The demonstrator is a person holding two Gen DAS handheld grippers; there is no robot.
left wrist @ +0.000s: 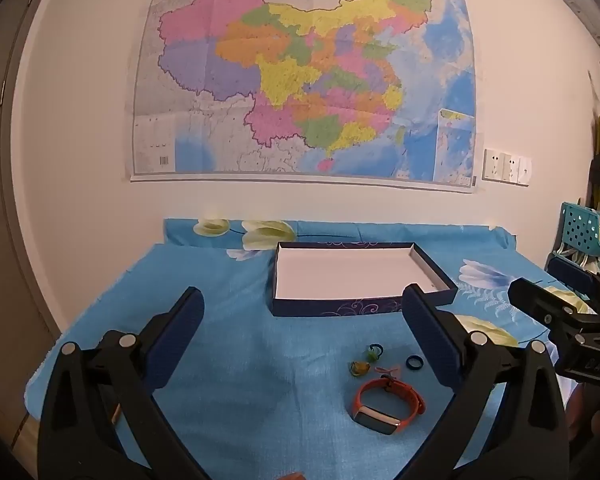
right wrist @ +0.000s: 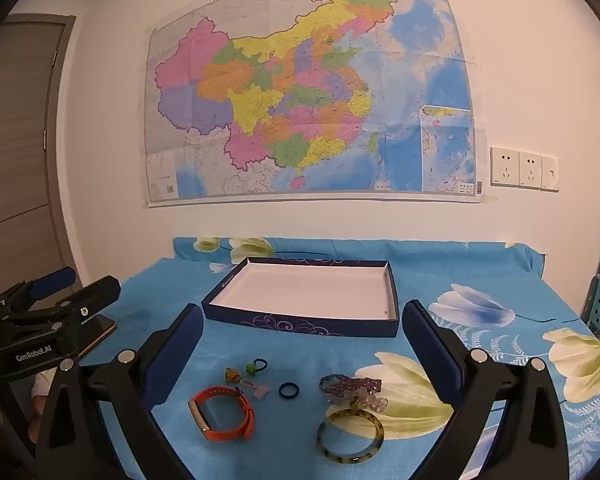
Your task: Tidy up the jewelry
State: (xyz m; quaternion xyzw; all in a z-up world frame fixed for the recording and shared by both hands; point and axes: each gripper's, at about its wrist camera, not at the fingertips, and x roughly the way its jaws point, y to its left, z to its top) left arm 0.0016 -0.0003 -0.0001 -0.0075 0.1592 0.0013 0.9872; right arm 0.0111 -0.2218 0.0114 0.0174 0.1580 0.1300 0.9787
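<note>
A dark blue shallow box (left wrist: 336, 307) (right wrist: 300, 322) with a white inside stands empty on the blue flowered cloth. Nearer to me lie an orange wristband watch (left wrist: 388, 404) (right wrist: 222, 412), a small dark blue ring (left wrist: 413, 361) (right wrist: 289, 390), green and yellow small rings (left wrist: 374, 352) (right wrist: 256, 366), a pale pink piece (right wrist: 256, 390), a purple beaded bracelet (right wrist: 350, 386) and a mottled bangle (right wrist: 350, 436). My left gripper (left wrist: 302, 320) hovers open above the cloth, nothing between its fingers. My right gripper (right wrist: 302, 334) is open too, over the jewelry.
A large map (left wrist: 300, 76) hangs on the wall behind the table, with wall sockets (right wrist: 524, 170) to its right. A teal perforated basket (left wrist: 584, 230) stands at the right edge. A door (right wrist: 16, 152) is at the left. A flat dark object (right wrist: 98, 330) lies under the left gripper.
</note>
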